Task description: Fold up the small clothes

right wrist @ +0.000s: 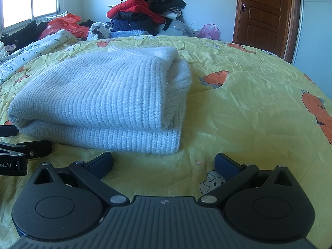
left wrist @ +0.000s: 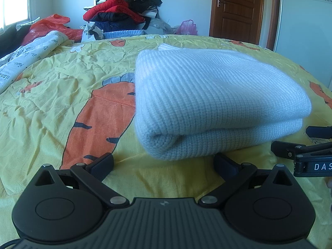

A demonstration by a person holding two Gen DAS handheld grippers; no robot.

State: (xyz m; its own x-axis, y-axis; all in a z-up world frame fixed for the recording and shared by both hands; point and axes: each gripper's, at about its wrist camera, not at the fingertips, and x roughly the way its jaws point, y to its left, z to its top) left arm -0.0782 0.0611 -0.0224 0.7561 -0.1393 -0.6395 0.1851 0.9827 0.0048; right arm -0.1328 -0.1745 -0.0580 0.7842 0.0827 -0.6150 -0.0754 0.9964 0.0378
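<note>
Folded sweater (left wrist: 207, 103) blocks ahead; flanks seemingly free.

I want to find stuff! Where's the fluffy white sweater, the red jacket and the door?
white sweater (left wrist: 217, 95): left wrist view, top folded layer.
red jacket (right wrist: 134, 6): right wrist view, its upper bulge.
door (right wrist: 265, 8): right wrist view, middle panel.

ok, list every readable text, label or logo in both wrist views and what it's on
"DAS", cut off by the frame edge: white letters on the right tool, seen from the left wrist view.
"ot.AI", start cut off: white letters on the left tool, seen from the right wrist view.
Script lettering on the white printed cloth at the left of the bed: too warped and small to read.
No other text is visible.
</note>
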